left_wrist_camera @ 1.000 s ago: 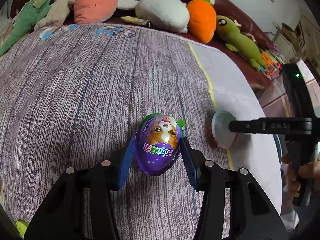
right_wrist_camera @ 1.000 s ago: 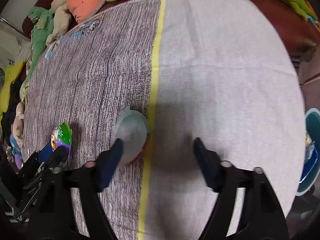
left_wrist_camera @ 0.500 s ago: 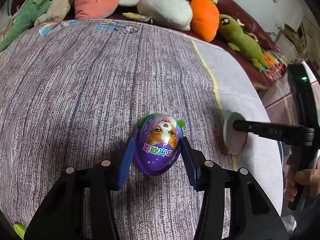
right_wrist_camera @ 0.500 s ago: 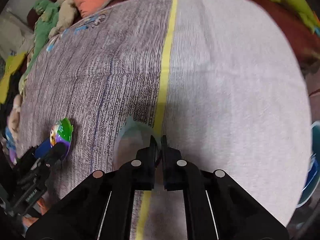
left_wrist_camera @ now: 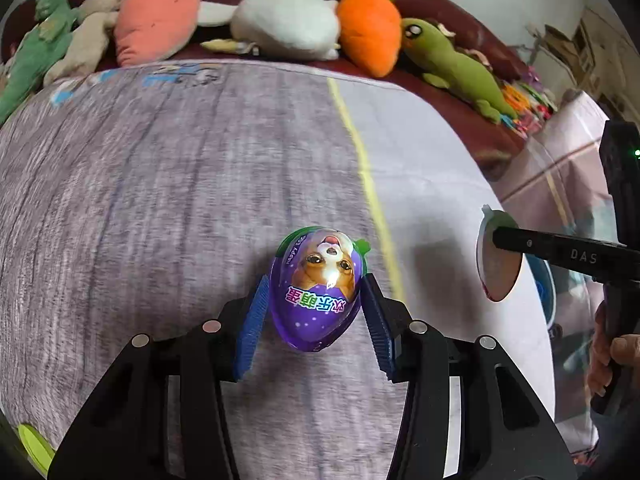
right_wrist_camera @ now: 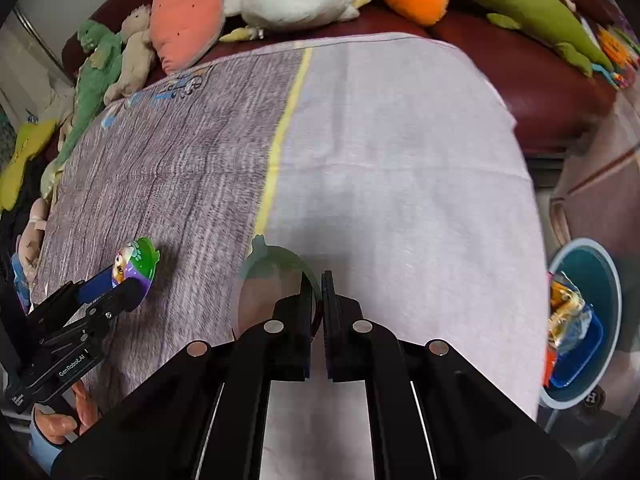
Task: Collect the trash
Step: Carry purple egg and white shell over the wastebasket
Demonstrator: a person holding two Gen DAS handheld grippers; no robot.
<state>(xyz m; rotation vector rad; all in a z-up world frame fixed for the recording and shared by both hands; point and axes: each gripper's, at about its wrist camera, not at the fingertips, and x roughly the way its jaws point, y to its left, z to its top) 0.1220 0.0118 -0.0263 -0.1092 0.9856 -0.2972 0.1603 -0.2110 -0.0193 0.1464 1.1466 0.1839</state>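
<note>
Left wrist view: the egg [left_wrist_camera: 316, 288], a light, slick, crushable plastic shell, is clamped across its widest part by the left gripper [left_wrist_camera: 316, 308] above the cloth [left_wrist_camera: 160, 200], while the lid [left_wrist_camera: 498, 264], thin and bendy, is pinched at its rim by the right gripper [right_wrist_camera: 318, 292] near the cloth's right edge.

The purple egg-shaped package [left_wrist_camera: 316, 288] clamped between the pads of the left gripper [left_wrist_camera: 316, 312] carries "HAPPY EGG" in small letters along its green edge and a line of coloured Chinese characters, upside down from that gripper's camera, too distorted to read surely. Off to its right, the black finger of the right gripper [left_wrist_camera: 560, 252] bears "DAS". From the right gripper's camera, the left gripper's black body at lower left reads "GenRobot.AI". A small round "H" mark sits below the teal bin [right_wrist_camera: 612, 280] at the right.
</note>
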